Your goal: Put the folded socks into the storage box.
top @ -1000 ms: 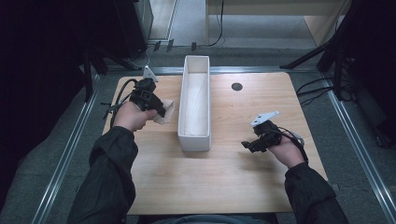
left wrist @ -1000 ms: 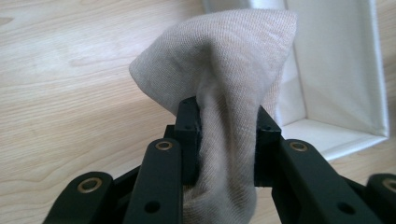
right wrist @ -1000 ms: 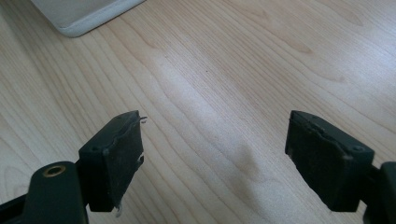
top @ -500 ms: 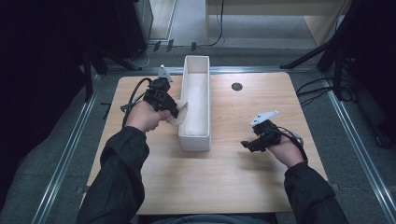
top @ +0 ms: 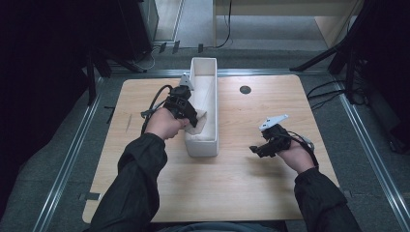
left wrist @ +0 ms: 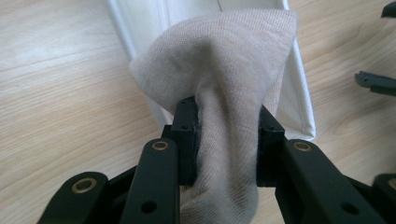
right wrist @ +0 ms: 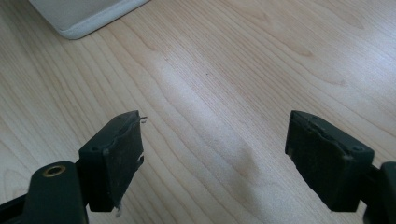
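In the high view, the left gripper holds a beige cloth at the near end of the long white bin, the cloth hanging just over the bin's left wall, while the right gripper sits well apart to the right, low over the bare wooden table. In the left gripper view, both pads pinch the cloth at its bunched middle, its loose upper part fanning out ahead of the jaws and covering the bin beyond. In the right gripper view, the jaws stand spread wide with only table between them, a corner of the bin lying ahead and to the left.

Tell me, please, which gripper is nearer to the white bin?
The left gripper: it holds a cloth at the white bin's near end. The right gripper hovers over bare table, apart from it.
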Motion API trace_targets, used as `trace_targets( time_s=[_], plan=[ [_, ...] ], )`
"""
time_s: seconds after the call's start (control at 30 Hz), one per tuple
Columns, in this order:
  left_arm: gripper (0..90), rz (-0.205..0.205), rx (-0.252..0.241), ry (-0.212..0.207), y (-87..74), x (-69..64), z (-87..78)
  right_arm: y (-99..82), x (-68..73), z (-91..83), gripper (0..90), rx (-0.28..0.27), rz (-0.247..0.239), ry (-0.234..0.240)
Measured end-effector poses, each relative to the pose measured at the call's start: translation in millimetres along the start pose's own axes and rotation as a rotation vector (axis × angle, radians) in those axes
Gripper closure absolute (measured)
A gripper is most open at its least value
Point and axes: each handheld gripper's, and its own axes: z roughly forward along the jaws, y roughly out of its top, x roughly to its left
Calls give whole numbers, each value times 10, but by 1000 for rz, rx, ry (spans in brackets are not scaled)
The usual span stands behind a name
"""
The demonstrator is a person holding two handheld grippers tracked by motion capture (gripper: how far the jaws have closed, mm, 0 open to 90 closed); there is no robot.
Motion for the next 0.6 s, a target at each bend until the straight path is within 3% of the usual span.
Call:
trace_targets(
  time_s=[0.2,0.3,0.5,0.6],
  plan=[
    [661,12,32,16,35,-67,148,0,3,2,193,1,0,0],
    [655,13,57,19,52,-83,302,-1,5,1,193,2,3,2],
    [644,15,71,57,81,-79,512,-2,3,3,193,3,1,3],
    [638,12,70,50,84,-74,553,-3,3,3,193,4,1,5]
  ],
)
